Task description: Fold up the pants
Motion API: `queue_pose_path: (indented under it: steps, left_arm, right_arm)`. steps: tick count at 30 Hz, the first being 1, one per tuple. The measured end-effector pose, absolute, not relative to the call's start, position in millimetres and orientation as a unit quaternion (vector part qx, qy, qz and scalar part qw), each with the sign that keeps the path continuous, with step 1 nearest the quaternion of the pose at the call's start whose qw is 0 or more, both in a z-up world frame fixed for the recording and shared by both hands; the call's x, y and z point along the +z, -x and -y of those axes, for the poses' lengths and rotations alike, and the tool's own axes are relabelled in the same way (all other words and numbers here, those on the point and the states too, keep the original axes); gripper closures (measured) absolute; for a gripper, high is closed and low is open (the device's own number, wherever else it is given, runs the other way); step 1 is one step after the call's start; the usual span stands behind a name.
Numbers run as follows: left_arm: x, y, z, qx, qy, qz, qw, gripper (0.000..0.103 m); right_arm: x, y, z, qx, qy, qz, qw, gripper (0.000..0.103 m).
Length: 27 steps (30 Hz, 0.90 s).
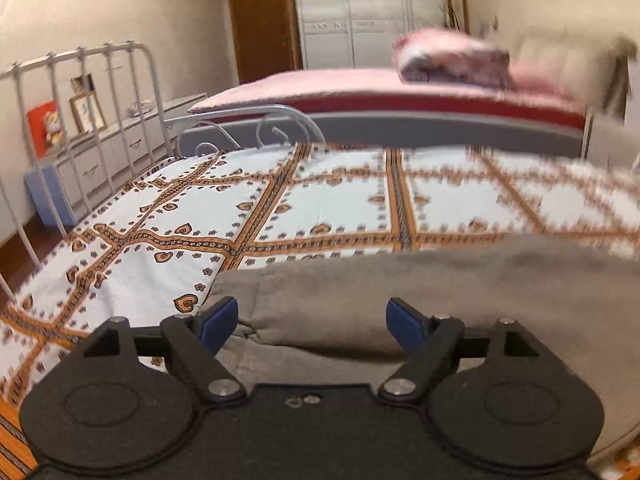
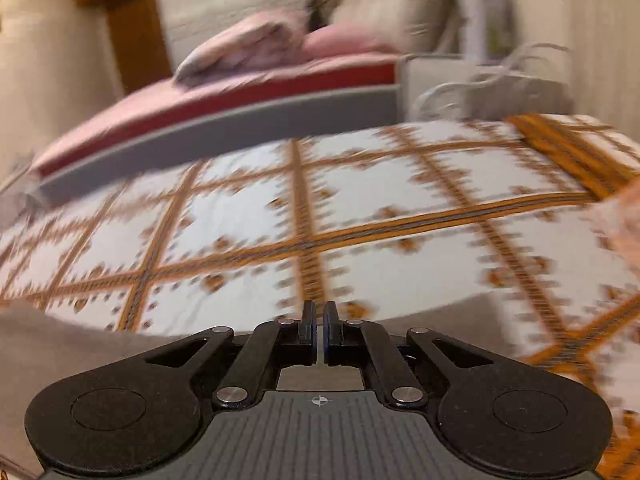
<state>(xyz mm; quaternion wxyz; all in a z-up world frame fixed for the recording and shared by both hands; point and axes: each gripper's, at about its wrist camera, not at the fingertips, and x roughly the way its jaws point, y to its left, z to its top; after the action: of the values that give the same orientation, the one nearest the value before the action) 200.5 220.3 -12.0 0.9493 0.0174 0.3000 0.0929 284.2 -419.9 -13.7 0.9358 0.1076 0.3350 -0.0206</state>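
Visibly, one grey pants (image 1: 420, 292) lies under the wide-open left claw (image 1: 312, 322); right claw (image 2: 319, 334) closed, empty.

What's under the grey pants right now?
The grey pants lie on the patterned bedsheet, which shows all around their far edge. Whatever is directly beneath the fabric is covered.
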Motion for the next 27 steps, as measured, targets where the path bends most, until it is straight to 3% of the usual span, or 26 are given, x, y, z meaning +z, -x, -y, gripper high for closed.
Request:
queue_pose_path:
  steps: [1, 2, 3, 4, 10, 12, 15, 25, 27]
  left_arm:
    - [-11, -199, -221, 0.088, -0.005, -0.305, 0.948, 0.028]
    - [-11, -198, -220, 0.082, 0.005, -0.311, 0.947, 0.028]
    - [-13, -198, -219, 0.072, 0.007, -0.317, 0.946, 0.028]
    - [-17, -199, -217, 0.065, 0.001, -0.326, 0.943, 0.028]
    - [-50, -208, -217, 0.063, -0.030, -0.392, 0.917, 0.025]
    - [-56, -209, -212, 0.060, -0.047, -0.396, 0.915, 0.019]
    - [-59, -212, -205, 0.062, -0.060, -0.401, 0.912, 0.013]
    - [-57, -209, -213, 0.056, -0.024, -0.389, 0.919, 0.013]
    - [-56, -209, -213, 0.056, -0.023, -0.389, 0.919, 0.013]
  right_arm:
    - [-12, -276, 433, -0.023, -0.111, -0.341, 0.933, 0.089]
    - [-12, -268, 445, -0.028, -0.116, -0.352, 0.928, 0.061]
    - [-13, -258, 456, -0.041, -0.120, -0.360, 0.924, 0.027]
    - [-16, -245, 465, -0.058, -0.122, -0.359, 0.923, 0.020]
    - [-27, -203, 532, -0.116, -0.240, -0.366, 0.891, 0.027]
    - [-38, -199, 555, -0.113, -0.305, -0.377, 0.867, 0.044]
    - [-58, -196, 576, -0.105, -0.392, -0.392, 0.826, 0.061]
    - [-72, -208, 576, -0.077, -0.418, -0.396, 0.814, 0.063]
    - [-73, -216, 569, -0.069, -0.394, -0.397, 0.826, 0.084]
